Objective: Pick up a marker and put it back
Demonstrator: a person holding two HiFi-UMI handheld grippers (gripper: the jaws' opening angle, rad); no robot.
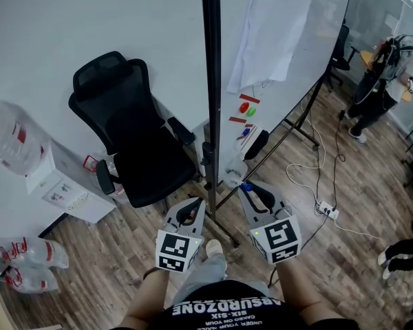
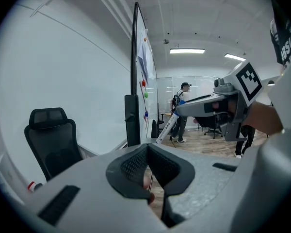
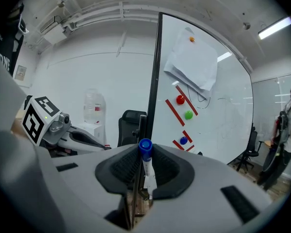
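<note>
Your right claw (image 1: 248,188) grips the marker (image 3: 145,152); left claw (image 2: 148,147) clenched, empty. Carry it level to whiteboard's (image 1: 289,53) bottom edge.

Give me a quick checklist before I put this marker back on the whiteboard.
1. Marker gripped by right gripper: ok, pads clamp it, capped end at the tips.
2. Left gripper empty: ok, jaws together.
3. Whiteboard in front: ok.
4. Black post off the line: not ok, in the right gripper view it stands straight behind the marker.
5. Free resting place on the board: cannot tell.
</note>
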